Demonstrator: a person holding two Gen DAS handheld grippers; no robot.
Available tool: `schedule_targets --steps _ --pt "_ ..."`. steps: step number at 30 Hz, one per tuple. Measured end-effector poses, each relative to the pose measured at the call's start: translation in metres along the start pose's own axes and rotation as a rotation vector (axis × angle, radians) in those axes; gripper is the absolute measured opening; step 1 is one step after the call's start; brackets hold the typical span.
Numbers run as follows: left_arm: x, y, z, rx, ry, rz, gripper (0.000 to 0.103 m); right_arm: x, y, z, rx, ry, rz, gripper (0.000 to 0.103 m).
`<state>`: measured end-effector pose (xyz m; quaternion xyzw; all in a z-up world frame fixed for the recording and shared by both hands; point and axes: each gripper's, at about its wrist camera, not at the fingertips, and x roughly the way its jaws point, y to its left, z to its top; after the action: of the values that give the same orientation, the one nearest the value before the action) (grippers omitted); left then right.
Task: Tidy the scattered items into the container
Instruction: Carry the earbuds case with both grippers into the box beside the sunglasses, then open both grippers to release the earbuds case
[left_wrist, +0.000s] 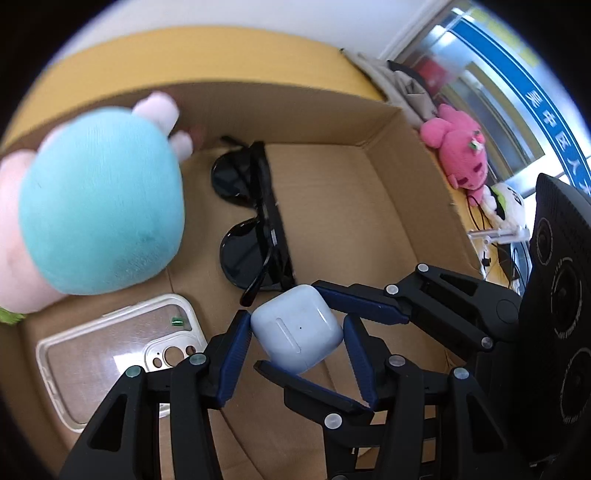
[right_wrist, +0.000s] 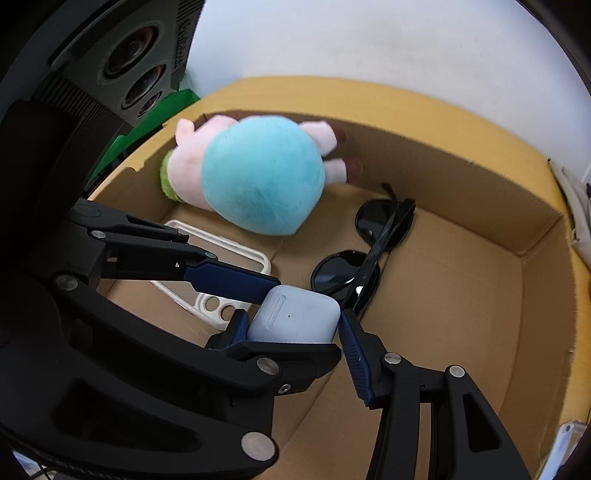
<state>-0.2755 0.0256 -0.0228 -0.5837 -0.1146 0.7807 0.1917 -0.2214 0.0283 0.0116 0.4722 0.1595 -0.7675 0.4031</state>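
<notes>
A pale blue earbud case (left_wrist: 297, 326) (right_wrist: 293, 314) hangs over the floor of the cardboard box (left_wrist: 399, 192) (right_wrist: 480, 280). My left gripper (left_wrist: 295, 328) and my right gripper (right_wrist: 291, 325) both close on it, crossing each other at right angles. Inside the box lie folded black sunglasses (left_wrist: 255, 218) (right_wrist: 365, 243), a clear phone case (left_wrist: 110, 350) (right_wrist: 218, 295) and a teal and pink plush toy (left_wrist: 99, 210) (right_wrist: 258, 177) against the far wall.
Outside the box at the right, in the left wrist view, lie a pink plush toy (left_wrist: 461, 147), a white plush toy (left_wrist: 504, 203) and cables. Cloth (left_wrist: 406, 88) is piled behind them. Something green (right_wrist: 155, 114) lies beyond the box's left wall.
</notes>
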Motion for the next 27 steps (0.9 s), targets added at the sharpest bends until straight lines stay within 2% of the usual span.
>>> schedule_targets --steps 2,6,9,13,21,24,27 --pt "0.006 0.005 0.001 -0.018 0.013 0.0 0.049 0.009 -0.005 0.002 0.016 0.036 0.015 0.054" --pt "0.011 0.01 0.002 -0.022 0.031 0.045 0.032 0.025 -0.013 0.0 0.05 0.093 0.03 0.054" --pt "0.016 0.01 -0.001 -0.016 0.045 0.05 0.032 0.031 -0.016 -0.005 0.057 0.121 0.036 0.053" --pt "0.02 0.017 -0.002 -0.04 0.058 0.023 0.033 0.029 -0.016 -0.006 0.056 0.123 0.037 0.053" --pt "0.019 0.016 -0.003 -0.047 0.053 0.023 0.034 0.024 -0.017 -0.011 0.053 0.125 0.036 0.054" --pt "0.02 0.014 -0.002 -0.043 0.058 0.052 0.038 0.019 -0.015 -0.014 0.039 0.123 0.046 0.055" --pt "0.012 0.011 -0.003 -0.04 0.044 0.101 0.036 0.009 -0.011 -0.015 0.023 0.105 0.039 0.059"
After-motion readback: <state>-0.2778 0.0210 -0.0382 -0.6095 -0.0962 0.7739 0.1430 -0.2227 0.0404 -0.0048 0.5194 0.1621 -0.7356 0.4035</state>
